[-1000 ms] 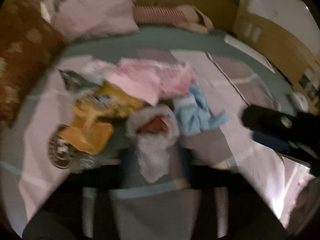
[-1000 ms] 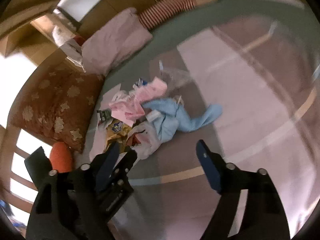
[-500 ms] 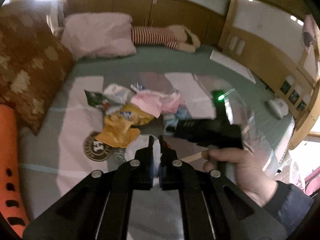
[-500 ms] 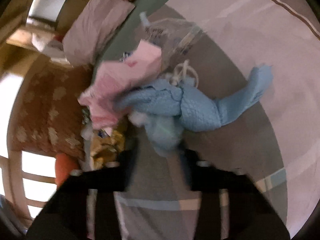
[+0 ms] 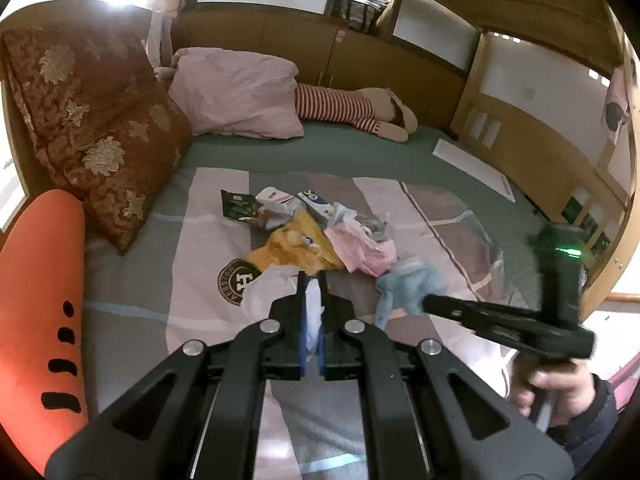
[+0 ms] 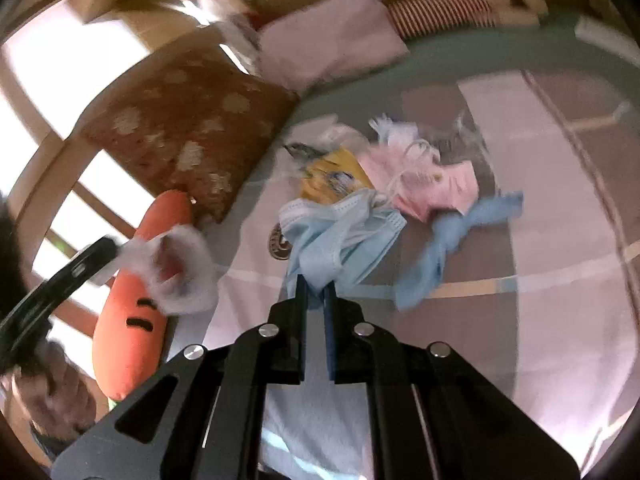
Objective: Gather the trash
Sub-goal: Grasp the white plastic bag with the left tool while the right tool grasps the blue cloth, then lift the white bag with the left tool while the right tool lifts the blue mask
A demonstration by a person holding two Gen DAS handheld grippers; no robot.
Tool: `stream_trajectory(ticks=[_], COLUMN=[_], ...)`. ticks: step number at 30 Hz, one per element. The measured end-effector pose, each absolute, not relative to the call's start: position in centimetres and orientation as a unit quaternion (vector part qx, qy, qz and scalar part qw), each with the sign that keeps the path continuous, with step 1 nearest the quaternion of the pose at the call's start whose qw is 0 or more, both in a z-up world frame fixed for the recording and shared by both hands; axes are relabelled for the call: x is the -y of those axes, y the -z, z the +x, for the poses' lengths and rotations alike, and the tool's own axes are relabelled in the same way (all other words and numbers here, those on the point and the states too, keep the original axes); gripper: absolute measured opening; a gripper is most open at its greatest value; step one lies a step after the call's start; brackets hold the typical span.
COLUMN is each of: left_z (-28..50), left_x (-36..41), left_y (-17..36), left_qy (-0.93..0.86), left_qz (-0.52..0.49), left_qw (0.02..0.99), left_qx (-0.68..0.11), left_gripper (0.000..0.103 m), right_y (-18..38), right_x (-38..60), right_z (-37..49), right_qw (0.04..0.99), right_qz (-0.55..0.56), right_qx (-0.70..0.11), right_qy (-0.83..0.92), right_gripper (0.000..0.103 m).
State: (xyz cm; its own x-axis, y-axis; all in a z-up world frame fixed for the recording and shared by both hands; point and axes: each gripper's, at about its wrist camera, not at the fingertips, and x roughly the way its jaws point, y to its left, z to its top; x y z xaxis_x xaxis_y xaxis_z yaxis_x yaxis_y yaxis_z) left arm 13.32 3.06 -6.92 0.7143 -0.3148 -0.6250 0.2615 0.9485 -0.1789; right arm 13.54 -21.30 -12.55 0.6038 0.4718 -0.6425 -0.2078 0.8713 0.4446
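Note:
My left gripper [image 5: 312, 278] is shut on a crumpled white tissue [image 5: 268, 292], raised above the bed; in the right wrist view the tissue [image 6: 176, 272] shows a red stain and hangs from the left gripper [image 6: 114, 250]. My right gripper [image 6: 316, 282] is shut on a bunch of light blue face masks [image 6: 340, 236], lifted clear of the bedspread. Behind them lies the trash pile: a yellow wrapper [image 5: 296, 246], pink masks [image 6: 436, 188], a dark green packet [image 5: 236, 204] and a blue cloth [image 6: 460, 236]. From the left wrist view, the right gripper [image 5: 426, 304] comes in from the right, held by a hand [image 5: 556, 388].
A brown floral cushion [image 5: 92, 132] and an orange carrot plush [image 5: 36, 304] sit on the left of the bed. A pink pillow [image 5: 236, 92] and a striped plush toy [image 5: 340, 108] lie at the head. A white sheet [image 5: 472, 168] rests by the wooden rail on the right.
The left gripper rose and drew back from the pile with the white tissue. The right gripper went into the pile open, shut on the blue masks and lifted them.

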Motion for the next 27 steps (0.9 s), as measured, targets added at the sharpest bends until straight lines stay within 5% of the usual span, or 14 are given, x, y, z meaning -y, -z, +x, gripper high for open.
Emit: stream_trajectory(ticks=[9, 27], left_z=[10.8, 10.6], left_x=[-0.6, 1.0], left_y=[9.1, 11.2], left_qy=[0.162, 0.152], left_qz=[-0.005, -0.006], left_qw=[0.920, 0.912], left_qx=[-0.358, -0.381], left_gripper=[0.004, 0.005], right_y=[10.9, 10.4], right_x=[18.5, 17.5], right_z=[8.7, 6.5], right_qw=[0.931, 0.943], right_qz=[0.042, 0.014], right_qx=[-0.343, -0.313], right_qy=[-0.120, -0.112], right_gripper=[0.008, 0.008])
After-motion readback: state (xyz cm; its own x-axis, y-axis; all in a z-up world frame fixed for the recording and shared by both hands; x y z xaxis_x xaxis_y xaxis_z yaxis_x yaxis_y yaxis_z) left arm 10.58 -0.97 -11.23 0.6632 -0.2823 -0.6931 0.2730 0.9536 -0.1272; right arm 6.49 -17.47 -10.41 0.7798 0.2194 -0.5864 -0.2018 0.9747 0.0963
